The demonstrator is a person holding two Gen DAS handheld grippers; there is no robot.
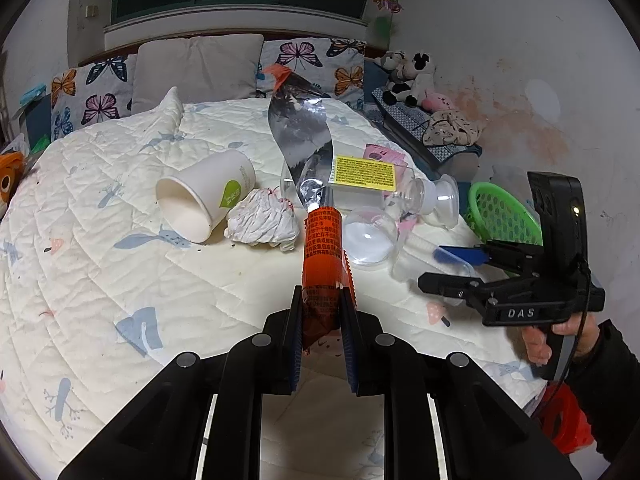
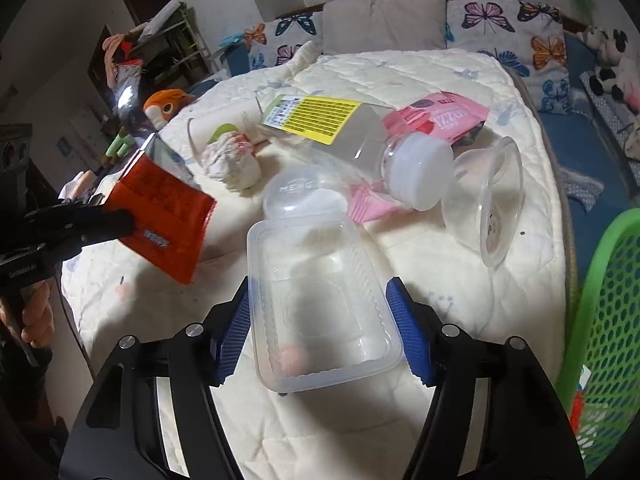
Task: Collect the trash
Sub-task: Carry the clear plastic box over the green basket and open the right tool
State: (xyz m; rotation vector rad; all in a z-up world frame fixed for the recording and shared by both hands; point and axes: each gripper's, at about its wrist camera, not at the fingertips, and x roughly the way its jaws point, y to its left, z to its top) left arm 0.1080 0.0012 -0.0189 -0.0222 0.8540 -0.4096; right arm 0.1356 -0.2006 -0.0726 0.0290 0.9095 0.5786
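My left gripper [image 1: 320,292] is shut on the lower end of a long orange and silver snack wrapper [image 1: 322,248], which stands up above the bed. The right wrist view shows the same wrapper [image 2: 164,208] at the left. My right gripper [image 2: 320,284] has its blue pads against both long sides of a clear plastic tray [image 2: 320,300] lying on the quilt. Behind the tray lie a clear dome lid [image 2: 304,196], a crumpled tissue [image 2: 232,160], a clear bottle with a yellow label [image 2: 340,128], a pink packet [image 2: 440,116] and a clear cup [image 2: 488,200]. A white paper cup [image 1: 204,196] lies on its side.
A green mesh basket [image 2: 600,320] stands off the bed's right edge. Everything rests on a cream quilt [image 1: 120,260], with butterfly pillows along the headboard. Stuffed toys [image 1: 408,76] sit at the far right. A hand holds the right gripper's handle [image 1: 536,344].
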